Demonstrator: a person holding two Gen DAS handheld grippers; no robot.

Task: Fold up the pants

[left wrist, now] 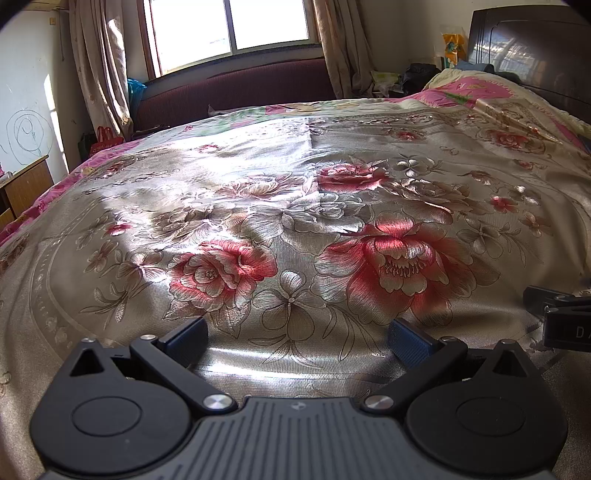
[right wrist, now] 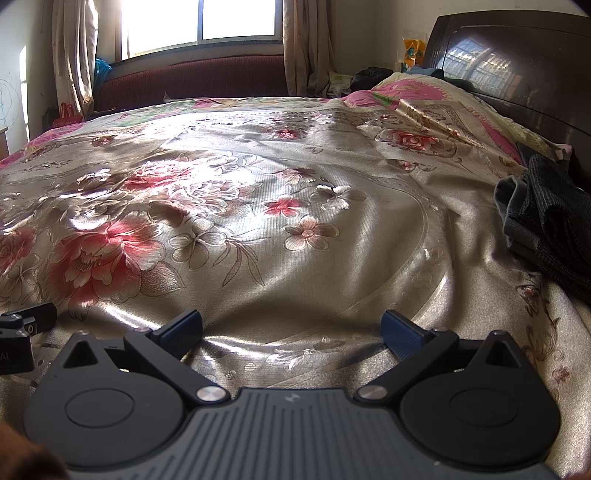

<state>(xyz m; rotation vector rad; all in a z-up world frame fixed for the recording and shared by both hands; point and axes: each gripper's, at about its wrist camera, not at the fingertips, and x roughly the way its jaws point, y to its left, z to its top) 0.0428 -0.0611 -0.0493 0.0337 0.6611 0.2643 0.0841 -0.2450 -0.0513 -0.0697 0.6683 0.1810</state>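
Two grippers hover low over the bed, side by side and neither holding anything. The left gripper (left wrist: 297,334) has its blue-padded fingers (left wrist: 408,341) spread wide apart, with only the shiny floral bedspread (left wrist: 288,229) showing between them. The right gripper (right wrist: 291,328) is likewise spread wide, its fingers (right wrist: 400,334) clear of the cloth and of any garment.

In the left wrist view, part of the right gripper's black body pokes in just to the right of the left one; in the right wrist view, a corner of the left gripper's body shows just to the left of the right one.

The pants (right wrist: 550,229) lie in a dark grey crumpled heap on the bedspread, ahead of the right gripper and well off to its right, near the dark wooden headboard (right wrist: 517,62). They do not show in the left wrist view.

Straight ahead of both grippers, beyond the far edge of the bed, stands a maroon sofa (left wrist: 236,92) under a bright window (left wrist: 229,29) with curtains (left wrist: 99,66) at either side. A pink floral quilt (right wrist: 410,92) is bunched ahead and to the right, by the headboard.
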